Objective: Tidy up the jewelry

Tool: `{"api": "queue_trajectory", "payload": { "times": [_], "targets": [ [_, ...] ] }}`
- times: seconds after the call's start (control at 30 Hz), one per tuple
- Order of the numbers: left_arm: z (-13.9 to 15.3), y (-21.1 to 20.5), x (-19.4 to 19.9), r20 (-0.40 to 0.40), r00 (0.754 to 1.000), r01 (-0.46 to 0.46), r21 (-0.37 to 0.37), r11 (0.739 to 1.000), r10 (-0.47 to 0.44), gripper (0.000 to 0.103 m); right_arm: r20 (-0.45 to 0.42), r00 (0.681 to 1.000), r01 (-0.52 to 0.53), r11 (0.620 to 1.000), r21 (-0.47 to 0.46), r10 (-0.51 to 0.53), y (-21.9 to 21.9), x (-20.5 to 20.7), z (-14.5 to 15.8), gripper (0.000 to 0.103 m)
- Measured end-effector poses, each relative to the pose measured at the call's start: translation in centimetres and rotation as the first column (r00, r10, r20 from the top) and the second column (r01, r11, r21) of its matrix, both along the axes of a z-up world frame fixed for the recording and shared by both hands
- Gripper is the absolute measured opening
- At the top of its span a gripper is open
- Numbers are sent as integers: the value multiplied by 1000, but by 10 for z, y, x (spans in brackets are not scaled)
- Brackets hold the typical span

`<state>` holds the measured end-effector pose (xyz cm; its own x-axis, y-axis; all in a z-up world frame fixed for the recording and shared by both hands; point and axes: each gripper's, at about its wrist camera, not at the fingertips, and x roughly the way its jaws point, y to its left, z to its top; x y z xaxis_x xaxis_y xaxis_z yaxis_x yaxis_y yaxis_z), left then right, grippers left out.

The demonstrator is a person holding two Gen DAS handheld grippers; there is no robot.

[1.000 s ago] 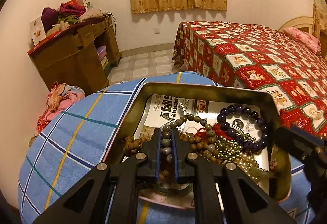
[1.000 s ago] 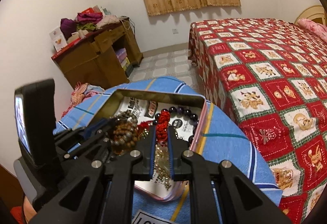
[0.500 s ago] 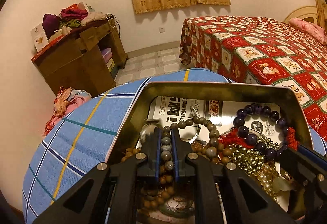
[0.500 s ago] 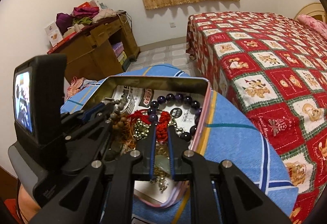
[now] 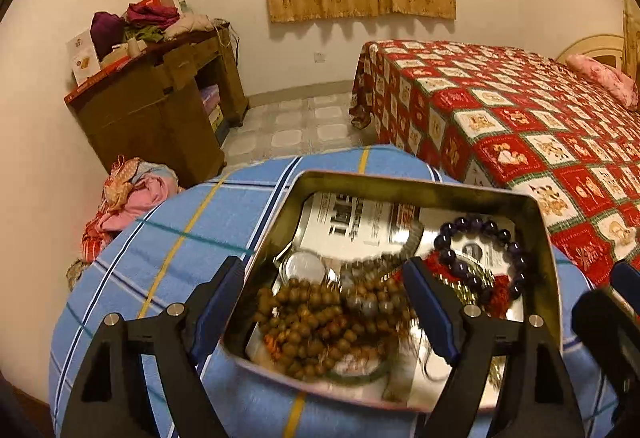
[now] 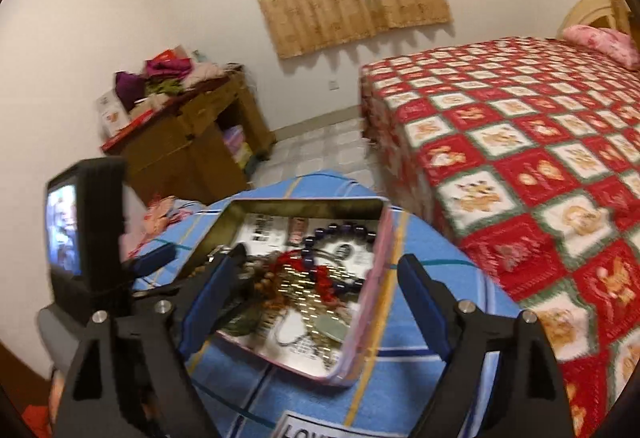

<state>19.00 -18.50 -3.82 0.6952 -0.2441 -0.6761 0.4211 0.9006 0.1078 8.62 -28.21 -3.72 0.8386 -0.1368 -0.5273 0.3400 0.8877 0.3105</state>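
A bedroom with a red patchwork bed (image 5: 520, 126) holds a blue checked worktop (image 5: 168, 238). On it sits a tin (image 5: 416, 187) full of jewelry (image 5: 320, 310). The bead strings look light, floppy and tangly, best pinched on one loop. The tin's long side runs left to right. The left hand-held gripper (image 5: 324, 302) and right hand-held gripper (image 6: 308, 288) have just sprung wide, holding nothing.

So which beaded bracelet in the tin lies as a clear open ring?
The dark purple round-bead bracelet, at the metal tin's far right; the brown wooden beads are heaped.
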Motion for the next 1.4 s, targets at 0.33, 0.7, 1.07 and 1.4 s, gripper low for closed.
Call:
{"api": "queue_trajectory", "payload": {
  "times": [0.33, 0.7, 1.07, 1.4],
  "targets": [
    [0, 37, -55, -1, 999, -43, 44, 998, 43, 82, -93, 990, 105, 994, -21, -106, 13, -28, -5, 95],
    [8, 92, -123, 6, 995, -97, -4, 995, 97, 82, -98, 989, 109, 993, -40, -113, 45, -79, 4, 99],
    [42, 130, -178, 89, 986, -134, -98, 986, 143, 82, -7, 992, 120, 981, -152, -122, 82, -124, 35, 101],
    [92, 146, -211, 237, 956, -127, -188, 974, 170, 82, 173, 977, 164, 952, -259, -121, 106, -159, 87, 103]
  ]
}}
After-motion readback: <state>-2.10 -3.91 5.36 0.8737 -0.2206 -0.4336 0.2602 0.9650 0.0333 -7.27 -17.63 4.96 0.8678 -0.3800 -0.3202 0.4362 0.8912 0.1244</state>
